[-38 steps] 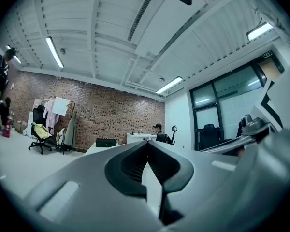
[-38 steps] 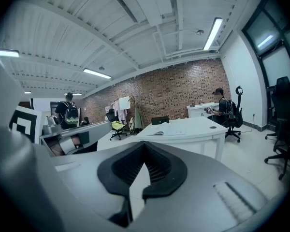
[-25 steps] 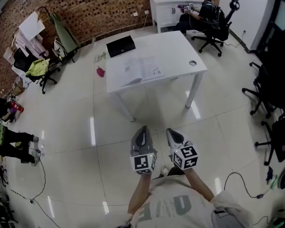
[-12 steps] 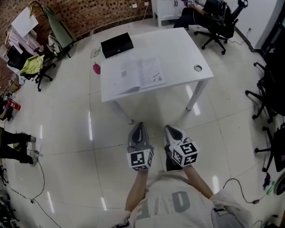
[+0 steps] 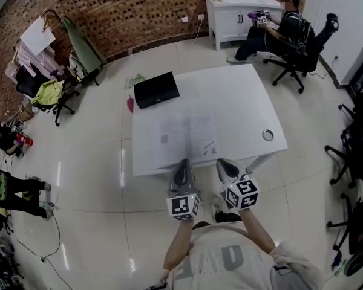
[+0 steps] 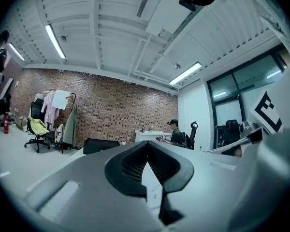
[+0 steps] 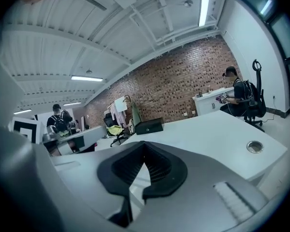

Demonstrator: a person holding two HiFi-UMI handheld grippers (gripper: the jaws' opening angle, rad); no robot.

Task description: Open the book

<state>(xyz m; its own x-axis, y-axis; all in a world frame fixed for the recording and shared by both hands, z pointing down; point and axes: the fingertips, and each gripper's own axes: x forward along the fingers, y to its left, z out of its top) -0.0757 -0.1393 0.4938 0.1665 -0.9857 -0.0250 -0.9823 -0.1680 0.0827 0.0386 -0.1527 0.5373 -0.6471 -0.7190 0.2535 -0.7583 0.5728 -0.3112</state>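
Note:
A book [image 5: 184, 139] with pale pages lies flat on the white table [image 5: 242, 101], near its front edge. In the head view my left gripper [image 5: 183, 164] and right gripper [image 5: 223, 164] are side by side at that front edge, just short of the book. Both are shut with nothing between the fingers. The left gripper [image 6: 146, 151] view looks level across the tabletop. Seen in its own view, the right gripper [image 7: 144, 151] tilts slightly down over the table [image 7: 217, 137]. Neither gripper view shows the book clearly.
A flat black case [image 5: 156, 90] lies at the table's far left corner and a round cable hole [image 5: 268, 135] sits near its right edge. A person [image 5: 281, 23] sits in an office chair at a white desk [image 5: 236, 5] behind. Chairs stand left [image 5: 51, 92] and right [image 5: 357, 156].
The table has come much closer in the head view. Both grippers, earlier over bare floor, now reach its front edge, still side by side and shut.

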